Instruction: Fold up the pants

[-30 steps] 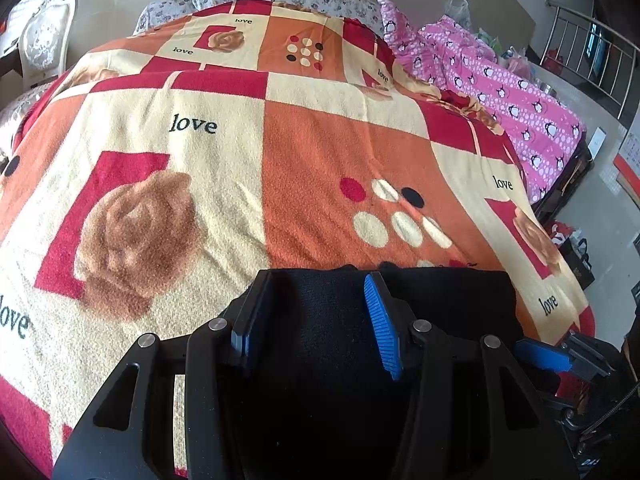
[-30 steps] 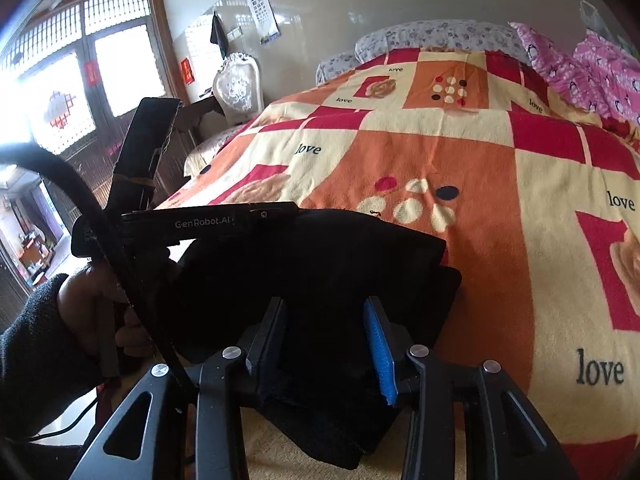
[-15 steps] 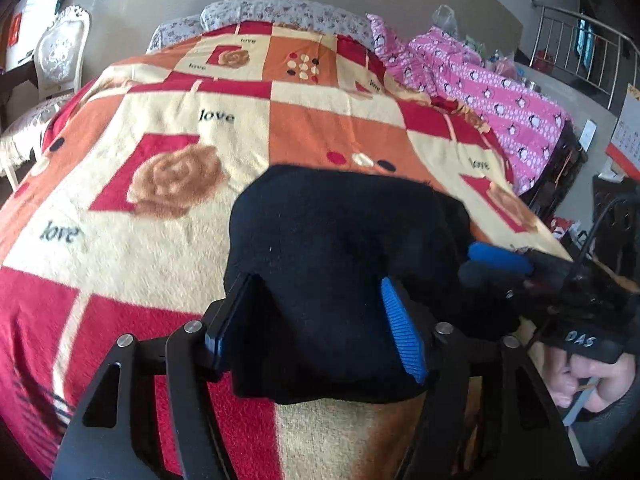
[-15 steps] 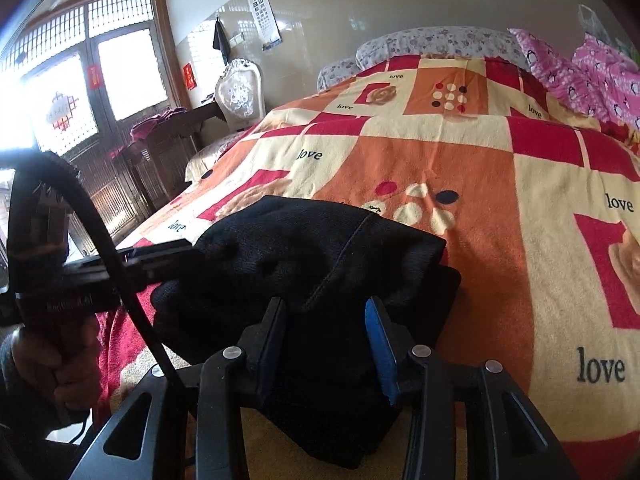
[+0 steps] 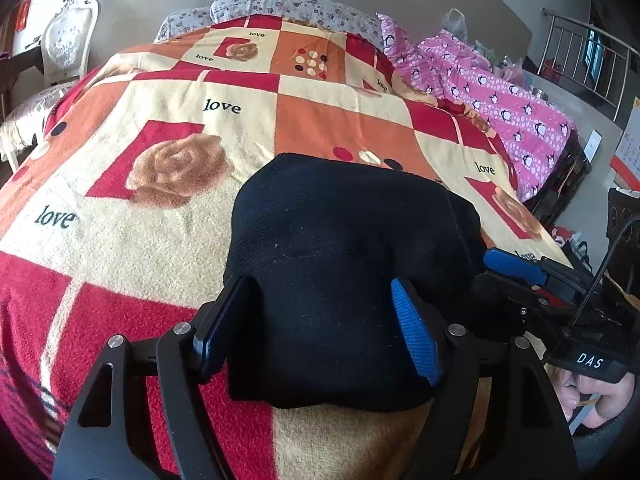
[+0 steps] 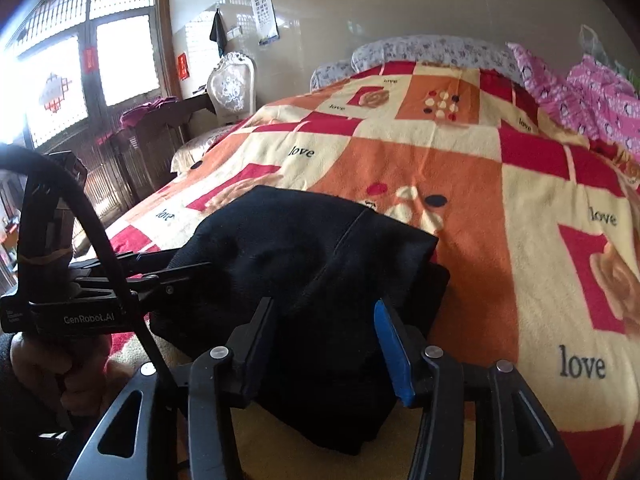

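Observation:
The black pants [image 5: 344, 264] are folded into a thick bundle near the front edge of the bed. My left gripper [image 5: 316, 320] has its jaws around the bundle's near left part and is shut on it. My right gripper [image 6: 324, 340] has its jaws around the bundle's near right part [image 6: 312, 264] and is shut on it. Each gripper shows in the other's view: the right one in the left wrist view [image 5: 520, 276], the left one in the right wrist view [image 6: 132, 280]. The bundle bulges up between them.
The bed is covered by a red, orange and cream blanket [image 5: 192, 128] with "love" print. A pink penguin quilt [image 5: 500, 96] lies along the right side. Pillows [image 5: 288, 4] sit at the head. A white chair [image 6: 232, 88] and dark furniture stand to the left.
Both grippers have lifted and pulled the black bundle toward the bed's front edge. The left gripper has swung back and to the left, so more of the bed shows.

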Available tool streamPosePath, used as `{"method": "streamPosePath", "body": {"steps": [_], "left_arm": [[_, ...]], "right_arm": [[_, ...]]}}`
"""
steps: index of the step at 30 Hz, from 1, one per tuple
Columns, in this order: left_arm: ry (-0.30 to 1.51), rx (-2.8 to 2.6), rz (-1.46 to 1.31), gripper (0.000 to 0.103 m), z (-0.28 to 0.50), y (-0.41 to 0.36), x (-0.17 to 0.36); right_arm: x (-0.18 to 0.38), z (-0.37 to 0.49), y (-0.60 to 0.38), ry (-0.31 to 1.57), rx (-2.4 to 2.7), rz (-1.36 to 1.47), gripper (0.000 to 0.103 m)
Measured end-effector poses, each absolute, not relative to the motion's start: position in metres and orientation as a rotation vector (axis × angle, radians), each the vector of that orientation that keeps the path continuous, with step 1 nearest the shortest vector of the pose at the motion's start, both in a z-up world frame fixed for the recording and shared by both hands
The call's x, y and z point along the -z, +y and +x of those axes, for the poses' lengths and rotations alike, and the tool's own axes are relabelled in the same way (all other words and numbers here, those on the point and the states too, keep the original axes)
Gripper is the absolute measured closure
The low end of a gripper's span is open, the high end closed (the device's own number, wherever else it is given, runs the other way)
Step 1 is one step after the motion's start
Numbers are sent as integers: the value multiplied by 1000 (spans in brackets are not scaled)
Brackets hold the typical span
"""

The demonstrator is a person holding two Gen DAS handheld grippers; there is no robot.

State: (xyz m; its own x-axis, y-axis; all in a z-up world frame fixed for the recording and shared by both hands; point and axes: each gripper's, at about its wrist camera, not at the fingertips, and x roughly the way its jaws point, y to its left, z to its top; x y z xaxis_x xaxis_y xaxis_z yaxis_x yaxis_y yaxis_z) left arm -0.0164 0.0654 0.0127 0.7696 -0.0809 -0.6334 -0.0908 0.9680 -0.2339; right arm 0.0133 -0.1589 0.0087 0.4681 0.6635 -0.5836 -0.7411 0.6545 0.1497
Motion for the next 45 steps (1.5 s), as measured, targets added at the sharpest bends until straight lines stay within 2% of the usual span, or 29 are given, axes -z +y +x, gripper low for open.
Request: {"method": "streamPosePath", "body": {"steps": [11,34,45], "left_arm": [[703,-7,-288,22,-15,71,-10],[713,29,-382,18,-16,81,-6],[649,-30,-259,18,-59,44,-56]], "right_arm": [[-6,12,-161,652,-872,-112,53],[-7,10,-161,648,-870,-111,53],[-8,11,-164,647,-874,-101,52]]}}
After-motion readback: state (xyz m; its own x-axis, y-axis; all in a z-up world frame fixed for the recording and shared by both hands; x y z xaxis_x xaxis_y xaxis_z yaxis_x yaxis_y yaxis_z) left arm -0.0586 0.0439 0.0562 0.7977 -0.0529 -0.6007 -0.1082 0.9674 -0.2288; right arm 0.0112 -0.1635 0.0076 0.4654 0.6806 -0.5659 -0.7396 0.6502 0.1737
